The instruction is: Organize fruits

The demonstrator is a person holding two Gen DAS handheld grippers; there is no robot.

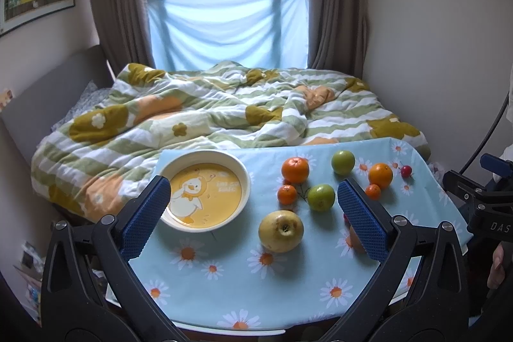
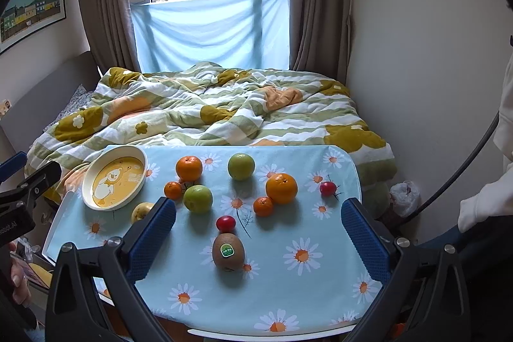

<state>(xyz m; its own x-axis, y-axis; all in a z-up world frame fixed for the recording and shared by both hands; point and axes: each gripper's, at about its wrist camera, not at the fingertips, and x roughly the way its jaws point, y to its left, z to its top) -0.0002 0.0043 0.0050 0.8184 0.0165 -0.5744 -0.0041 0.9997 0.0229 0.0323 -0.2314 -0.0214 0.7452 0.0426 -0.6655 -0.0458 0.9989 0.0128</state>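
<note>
Hand-held gripper (image 2: 256, 229); four oranges (image 2: 281, 188)

Left gripper (image 1: 253, 213): jaws spread wide, blue pads (image 1: 146, 218) at 9 and 3 o'clock, nothing between them. Right gripper (image 2: 258, 233): jaws likewise wide apart, empty. A hand (image 2: 17, 281) shows at 8 o'clock in the right wrist view, gripping the left tool.

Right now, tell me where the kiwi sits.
In the right wrist view the kiwi stands on the daisy tablecloth at the near middle, just in front of a small red fruit, between the open right gripper's fingers.
</note>
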